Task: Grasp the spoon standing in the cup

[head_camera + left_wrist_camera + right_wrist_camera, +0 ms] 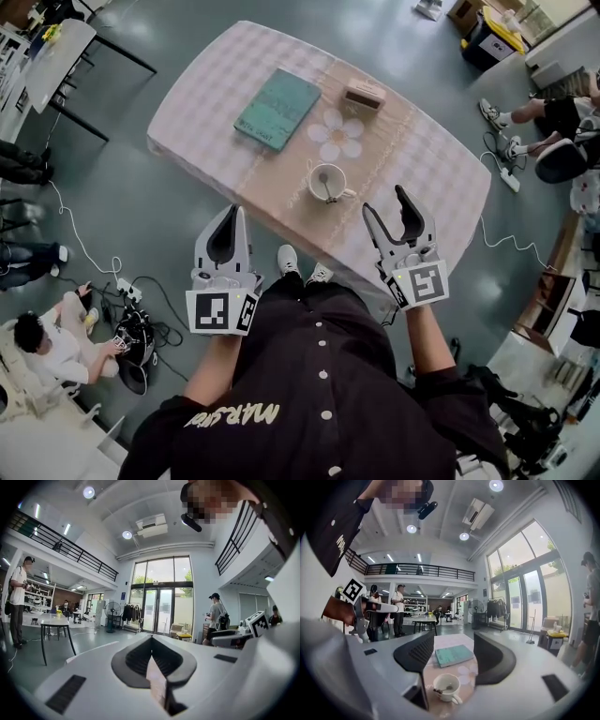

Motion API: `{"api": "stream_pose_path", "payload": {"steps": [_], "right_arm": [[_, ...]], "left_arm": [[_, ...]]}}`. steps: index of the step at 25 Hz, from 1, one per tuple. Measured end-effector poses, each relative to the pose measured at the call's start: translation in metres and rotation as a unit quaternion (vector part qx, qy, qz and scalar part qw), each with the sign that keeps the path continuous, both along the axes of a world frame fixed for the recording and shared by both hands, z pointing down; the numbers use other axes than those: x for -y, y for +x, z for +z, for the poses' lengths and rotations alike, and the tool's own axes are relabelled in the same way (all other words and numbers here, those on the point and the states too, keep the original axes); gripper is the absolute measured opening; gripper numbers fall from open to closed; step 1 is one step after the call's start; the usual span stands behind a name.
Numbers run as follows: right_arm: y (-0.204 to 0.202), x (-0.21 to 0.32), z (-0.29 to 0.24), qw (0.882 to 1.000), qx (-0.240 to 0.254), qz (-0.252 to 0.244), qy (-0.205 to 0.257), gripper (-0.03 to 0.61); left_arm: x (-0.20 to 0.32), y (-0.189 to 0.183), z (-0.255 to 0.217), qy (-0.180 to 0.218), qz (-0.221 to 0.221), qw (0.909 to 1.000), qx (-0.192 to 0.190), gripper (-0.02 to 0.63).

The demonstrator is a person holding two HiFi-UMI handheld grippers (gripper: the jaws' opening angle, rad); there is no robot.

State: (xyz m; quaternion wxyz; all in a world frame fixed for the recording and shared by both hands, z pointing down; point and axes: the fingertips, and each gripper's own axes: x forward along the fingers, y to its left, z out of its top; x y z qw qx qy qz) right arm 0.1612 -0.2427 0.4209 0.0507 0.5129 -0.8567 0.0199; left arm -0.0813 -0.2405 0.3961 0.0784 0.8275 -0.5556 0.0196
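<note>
A white cup (pixel 327 182) stands near the front edge of the checked table (pixel 431 159), with a metal spoon (pixel 325 186) leaning inside it. My right gripper (pixel 385 200) is open, just right of the cup and nearer to me. In the right gripper view the cup (pixel 446 686) and the spoon (pixel 443 689) show low between the spread jaws of the right gripper (pixel 453 639), still some way ahead of them. My left gripper (pixel 233 214) is shut and empty, held off the table's front left edge. The left gripper (pixel 151 641) points out into the room.
On the table behind the cup lie a teal book (pixel 277 109), a flower-shaped mat (pixel 337 134) and a small brown box (pixel 364 95). A person (pixel 47 342) sits on the floor at left among cables (pixel 141 291). Another table (pixel 56 56) stands at far left.
</note>
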Motion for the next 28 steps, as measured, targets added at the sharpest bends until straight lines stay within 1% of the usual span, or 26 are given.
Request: {"api": "stream_pose_path", "payload": {"steps": [4,7,11,17,21,24,26,28], "right_arm": [[-0.017,0.01,0.035,0.998,-0.036,-0.04,-0.028,0.249],[-0.036,0.013,0.066,0.993,-0.068,-0.083,-0.048,0.249],[-0.051,0.012,0.117,0.979,-0.135,-0.13,-0.077,0.25],[-0.061,0.012,0.174,0.96,-0.192,-0.171,-0.109,0.25],[-0.066,0.012,0.205,0.943,-0.236,-0.201,-0.122,0.247],[-0.067,0.014,0.228,0.927,-0.278,-0.219,-0.122,0.244],[-0.069,0.013,0.241,0.912,-0.312,-0.235,-0.122,0.244],[-0.07,0.012,0.254,0.894,-0.348,-0.255,-0.123,0.245]], "left_arm": [[0.003,-0.001,0.011,-0.013,0.001,0.9999,0.0,0.009],[0.003,-0.005,0.021,-0.025,0.0,0.9997,0.001,0.009],[-0.002,-0.009,0.03,-0.037,-0.004,0.9993,0.003,0.008],[-0.009,-0.02,0.042,-0.05,-0.02,0.9986,0.003,0.008],[-0.016,-0.025,0.047,-0.057,-0.029,0.9979,0.004,0.008],[-0.02,-0.027,0.051,-0.06,-0.032,0.9976,0.005,0.009],[-0.024,-0.03,0.053,-0.063,-0.036,0.9974,0.004,0.008],[-0.027,-0.032,0.056,-0.067,-0.04,0.9969,0.004,0.009]]}}
